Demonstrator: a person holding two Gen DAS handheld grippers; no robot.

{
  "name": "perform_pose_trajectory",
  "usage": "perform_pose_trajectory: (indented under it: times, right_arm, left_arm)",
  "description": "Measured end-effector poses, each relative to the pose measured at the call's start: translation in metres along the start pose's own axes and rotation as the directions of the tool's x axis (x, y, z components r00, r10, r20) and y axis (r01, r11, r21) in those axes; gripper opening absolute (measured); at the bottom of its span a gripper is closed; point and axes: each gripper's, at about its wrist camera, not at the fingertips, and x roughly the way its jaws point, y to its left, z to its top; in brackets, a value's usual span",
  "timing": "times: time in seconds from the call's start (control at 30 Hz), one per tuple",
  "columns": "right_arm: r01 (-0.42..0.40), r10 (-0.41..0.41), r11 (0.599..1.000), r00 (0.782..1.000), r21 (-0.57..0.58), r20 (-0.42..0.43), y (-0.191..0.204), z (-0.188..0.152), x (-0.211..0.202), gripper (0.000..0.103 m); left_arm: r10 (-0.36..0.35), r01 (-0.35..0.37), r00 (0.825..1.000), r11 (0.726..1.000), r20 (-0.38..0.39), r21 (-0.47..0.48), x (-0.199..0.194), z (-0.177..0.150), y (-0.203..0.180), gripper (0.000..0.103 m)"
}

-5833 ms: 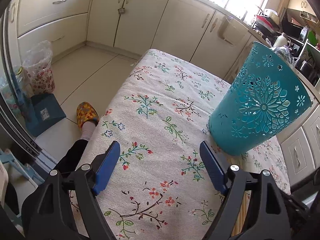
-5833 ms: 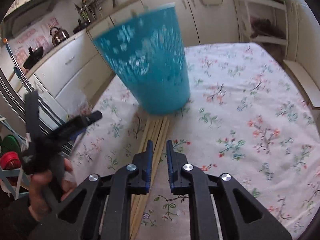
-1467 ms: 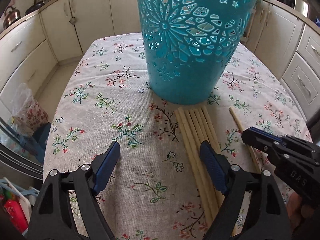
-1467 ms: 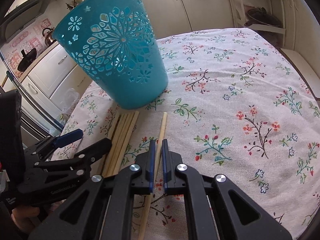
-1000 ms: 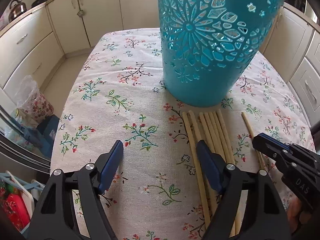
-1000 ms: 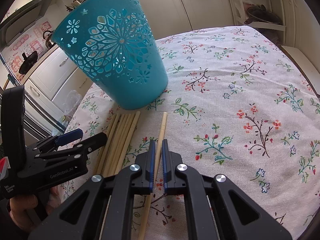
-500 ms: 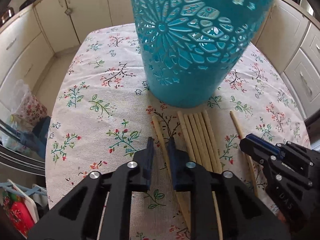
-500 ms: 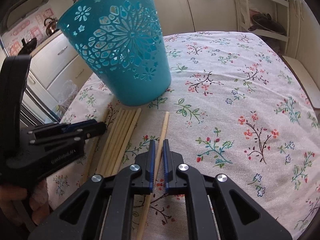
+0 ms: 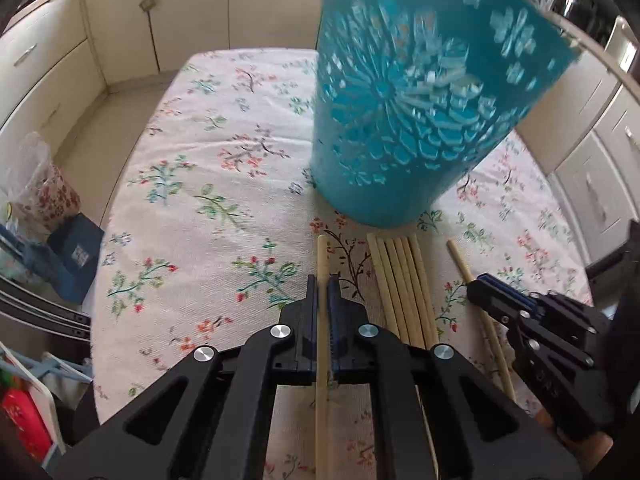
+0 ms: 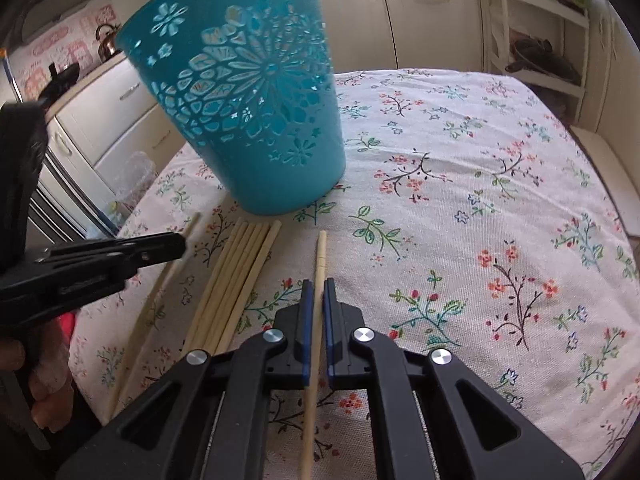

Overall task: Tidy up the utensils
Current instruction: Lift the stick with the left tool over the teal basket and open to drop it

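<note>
A teal cut-out basket [image 9: 416, 108] [image 10: 248, 96] stands on the flowered tablecloth. Pale wooden chopsticks lie in front of it. My left gripper [image 9: 323, 280] is shut on one chopstick [image 9: 322, 256], which runs back between its blue pads. My right gripper [image 10: 315, 286] is shut on another chopstick [image 10: 320, 252]. A bundle of several chopsticks [image 9: 404, 284] [image 10: 236, 276] lies on the cloth between the two grippers. In the left wrist view the right gripper [image 9: 478, 282] shows at the right on its chopstick [image 9: 460, 260]; in the right wrist view the left gripper [image 10: 180, 244] shows at the left.
The table [image 10: 500, 208] has free cloth to the right of the basket. Cream kitchen cabinets [image 9: 120, 20] surround it. A plastic bag [image 9: 36, 184] and a blue box [image 9: 74, 252] sit on the floor off the table's left edge. A white shelf rack [image 10: 536, 40] stands at the back right.
My left gripper has shut on the leftmost chopstick, pulled it aside from the bundle and risen slightly. The right gripper stays shut on its chopstick, barely moved.
</note>
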Motion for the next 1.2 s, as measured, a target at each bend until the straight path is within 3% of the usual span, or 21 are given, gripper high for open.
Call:
perform_pose_trajectory:
  times: [0.1,0.17,0.27,0.4,0.57,0.67,0.73,0.87,1.0,1.2]
  right_arm:
    - [-0.012,0.012,1.000,1.000,0.014,0.000,-0.001,0.000,0.000,0.004]
    - [-0.005,0.005,1.000,1.000,0.010,0.001,0.000,0.000,0.001,0.004]
    - [-0.004,0.004,1.000,1.000,0.010,0.001,0.001,0.000,0.000,0.004]
    - [-0.013,0.013,1.000,1.000,0.019,0.001,0.000,0.000,0.000,0.004]
    - [-0.033,0.033,0.999,0.999,0.038,0.002,-0.004,0.000,0.000,0.004]
    - [-0.050,0.050,0.997,0.999,0.052,0.002,-0.008,0.000,0.000,0.004]
    - [-0.060,0.060,0.996,0.998,0.061,0.002,-0.010,0.000,0.000,0.004]
    - [-0.078,0.078,0.994,0.997,0.077,0.001,-0.014,0.001,0.001,0.004]
    - [-0.094,0.094,0.991,0.996,0.091,0.001,-0.016,0.000,0.001,0.004]
    - [-0.103,0.103,0.990,0.995,0.095,0.000,-0.017,0.000,0.001,0.004]
  left_arm:
    - [-0.060,0.064,0.993,0.997,0.099,-0.034,-0.037,0.002,0.013,0.005]
    - [-0.099,0.107,0.980,0.994,0.174,-0.038,-0.064,0.008,0.017,0.005]
    - [-0.160,0.179,0.935,0.983,0.316,-0.030,-0.114,0.024,0.018,0.005]
    - [-0.187,0.214,0.859,0.977,0.476,-0.004,-0.159,0.054,0.008,0.005]
    - [-0.148,0.204,0.753,0.979,0.641,-0.014,-0.185,0.101,-0.011,0.005]
    - [-0.106,0.190,0.707,0.981,0.699,-0.044,-0.187,0.121,-0.018,0.005]
    - [-0.068,0.173,0.688,0.982,0.723,-0.072,-0.179,0.134,-0.025,0.005]
    - [0.013,0.113,0.657,0.987,0.754,-0.116,-0.155,0.152,-0.035,0.005]
    - [0.000,0.116,0.662,0.988,0.750,-0.103,-0.130,0.157,-0.036,0.005]
    - [0.020,0.071,0.687,0.993,0.727,-0.095,-0.106,0.145,-0.039,0.005]
